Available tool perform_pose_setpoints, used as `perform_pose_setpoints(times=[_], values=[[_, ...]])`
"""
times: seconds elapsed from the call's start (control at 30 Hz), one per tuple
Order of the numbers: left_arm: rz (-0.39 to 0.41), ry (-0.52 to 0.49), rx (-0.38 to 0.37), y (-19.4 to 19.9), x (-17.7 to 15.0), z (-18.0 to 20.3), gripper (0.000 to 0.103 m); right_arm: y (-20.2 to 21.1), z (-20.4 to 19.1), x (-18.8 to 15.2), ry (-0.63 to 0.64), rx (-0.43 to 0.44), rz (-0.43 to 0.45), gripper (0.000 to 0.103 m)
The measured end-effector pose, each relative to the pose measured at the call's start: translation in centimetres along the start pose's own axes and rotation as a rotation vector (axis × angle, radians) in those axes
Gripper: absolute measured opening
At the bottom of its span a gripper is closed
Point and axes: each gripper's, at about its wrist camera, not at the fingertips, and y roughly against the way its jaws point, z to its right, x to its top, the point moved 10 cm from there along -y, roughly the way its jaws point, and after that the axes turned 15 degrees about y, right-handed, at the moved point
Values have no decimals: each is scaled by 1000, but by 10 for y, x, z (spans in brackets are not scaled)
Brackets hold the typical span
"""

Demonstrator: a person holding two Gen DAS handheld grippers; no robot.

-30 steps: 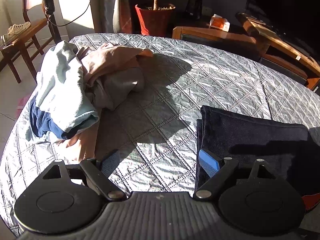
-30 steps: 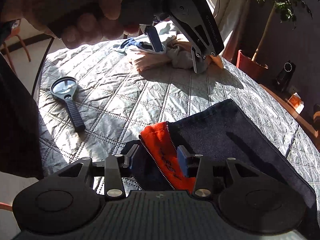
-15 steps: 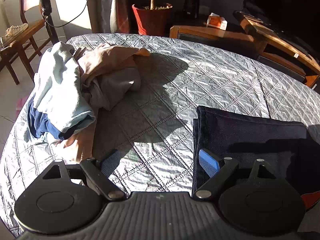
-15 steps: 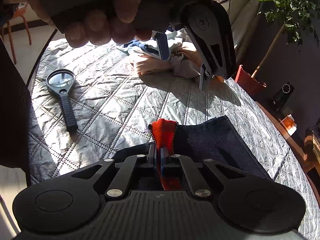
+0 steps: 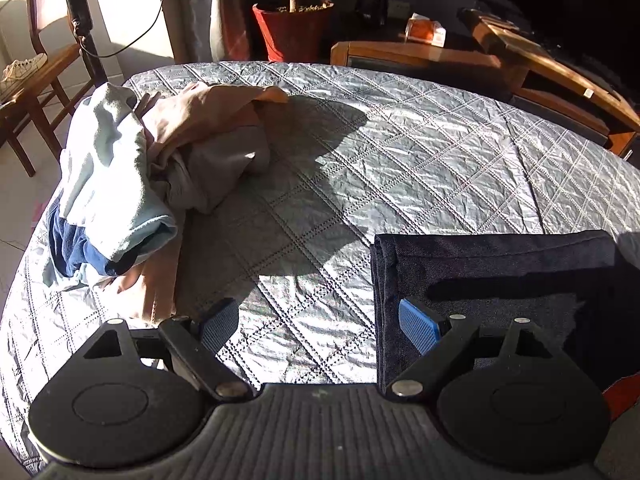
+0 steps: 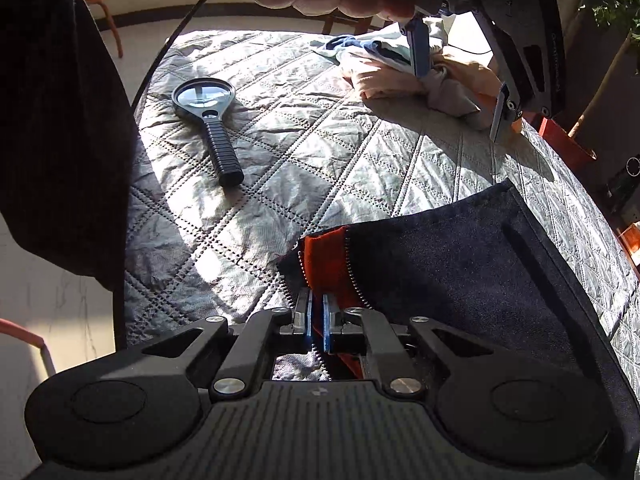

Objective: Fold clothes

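A folded dark navy denim garment [image 5: 492, 268] lies on the quilted table at the right; it also shows in the right wrist view [image 6: 472, 264] with an orange-red lining and zipper edge [image 6: 324, 264]. My right gripper [image 6: 316, 320] is shut on that lined edge. My left gripper [image 5: 320, 320] is open and empty above the table, its right pad over the garment's left edge. In the right wrist view the left gripper [image 6: 460, 76] hangs open at the top right. A heap of unfolded clothes [image 5: 132, 176], pale blue, beige and grey, sits at the far left.
A silver quilted cloth [image 5: 400, 152] covers the round table. A black magnifying glass [image 6: 212, 120] lies on it. Beyond the table stand a red plant pot [image 5: 292, 28], a wooden chair [image 5: 36, 80] with a shoe, and low wooden furniture [image 5: 520, 64].
My right gripper closed on the garment's orange-lined edge and holds it. My left gripper stayed open and drew back slightly.
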Motion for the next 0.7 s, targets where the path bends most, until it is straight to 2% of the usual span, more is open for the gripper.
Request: perform_pose_setpoints(times=[0.2,0.33,0.4,0.43,0.47,0.57,0.7], values=[[-58,-129,-1,-13,-29,27,86,2,10,-6,-117,43,51,10],[-113,-268,29,-27,-60,44,86,3,9,-7,-118,22,52,12],[-140,-337,45,-34,-74,50,85,5,9,-10,-123,11,44,23],[-149,-370,52,-36,-81,53,85,6,9,-12,-129,6,36,43],[-155,-402,59,-38,-87,55,85,7,10,-15,-135,1,28,56],[-154,-492,79,-41,-101,61,87,30,18,-24,-212,10,55,52],[-148,-515,75,-39,-102,65,86,87,66,-74,-461,-118,104,53]])
